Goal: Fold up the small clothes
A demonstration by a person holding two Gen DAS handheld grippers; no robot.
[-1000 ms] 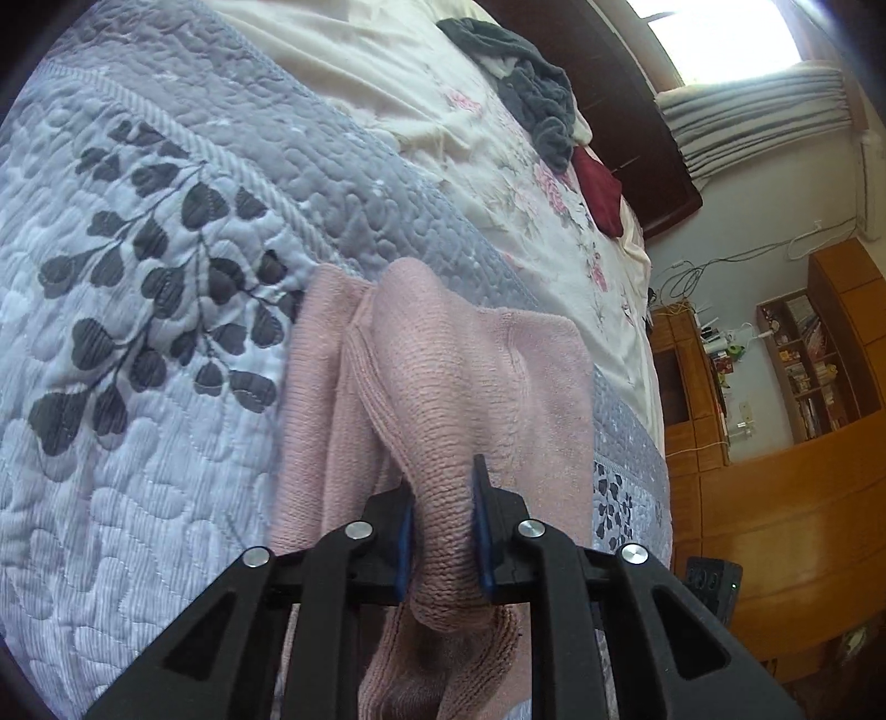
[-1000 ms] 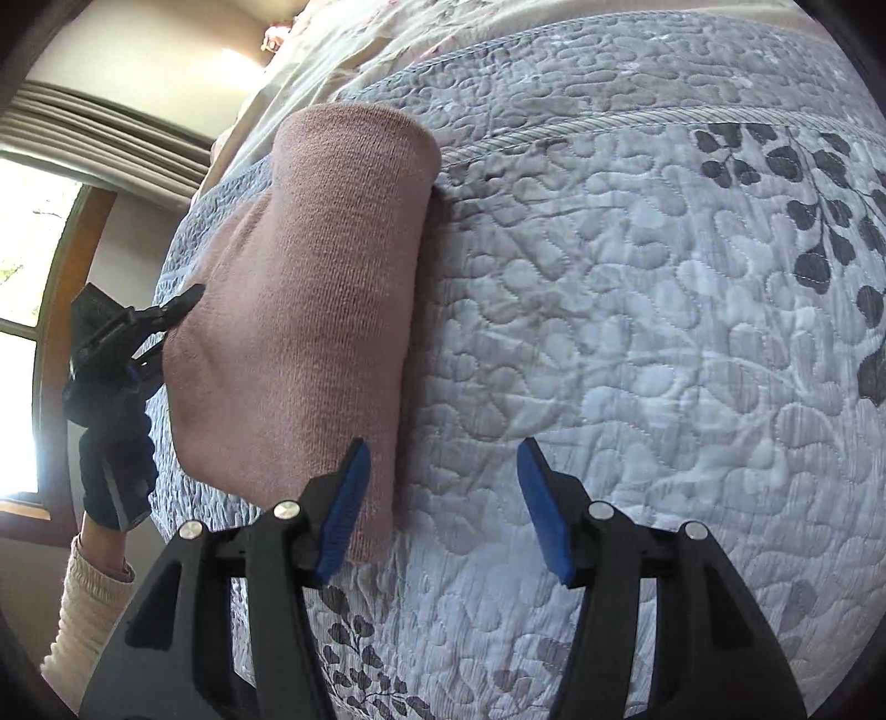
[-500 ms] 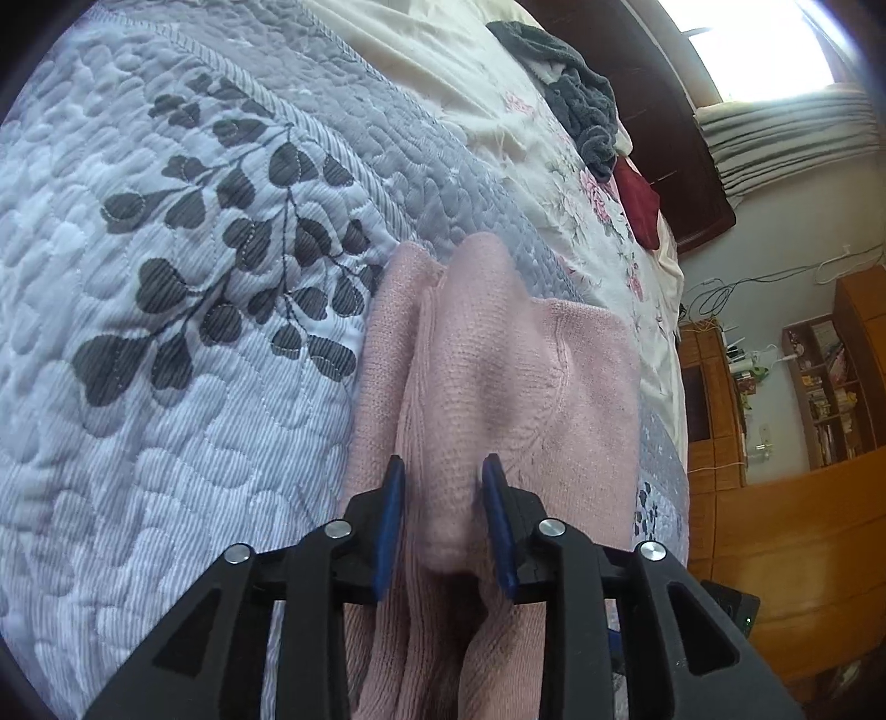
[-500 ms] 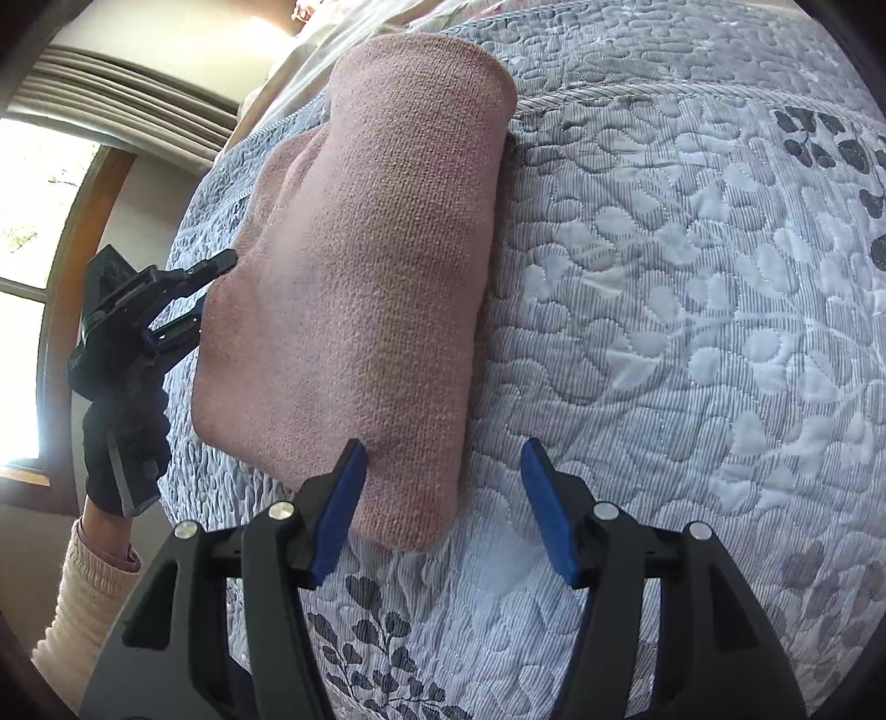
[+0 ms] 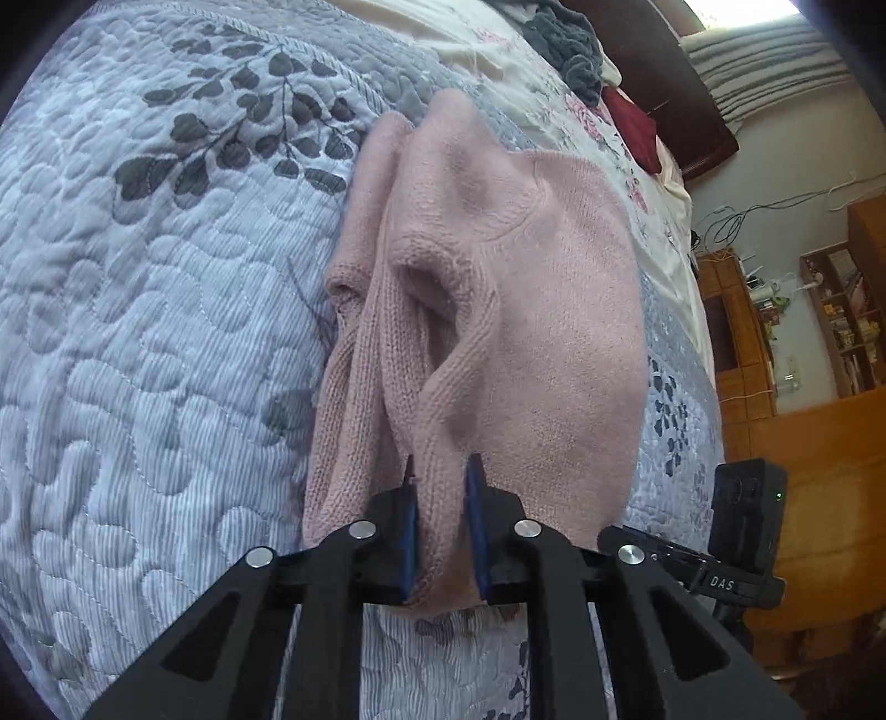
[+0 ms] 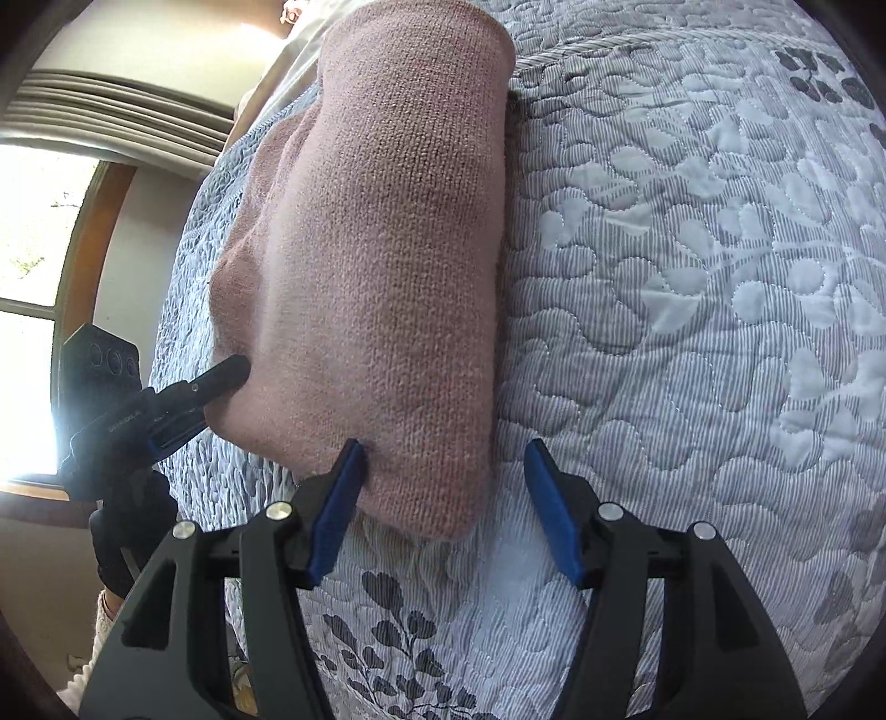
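Observation:
A pink knitted garment (image 5: 526, 288) lies folded lengthwise on the grey leaf-patterned quilt (image 5: 166, 332). My left gripper (image 5: 441, 476) is shut on a fold of its ribbed near edge, and loose layers gape open just beyond the fingers. In the right wrist view the same garment (image 6: 387, 249) shows as a smooth thick bundle. My right gripper (image 6: 446, 448) is open and straddles its near corner, with the left finger touching the knit. The left gripper (image 6: 221, 376) pinches the bundle's left side there.
Dark grey clothes (image 5: 570, 39) and a red garment (image 5: 637, 127) lie far up the bed on a cream floral sheet. Wooden cabinets (image 5: 830, 443) stand beyond the bed's right side. A window (image 6: 27, 277) is at the left. Quilt (image 6: 692, 277) stretches wide to the right.
The left gripper has drawn back along the garment, still holding a fold, so more of the knit lies ahead of it. The right gripper has closed in on the bundle's near corner.

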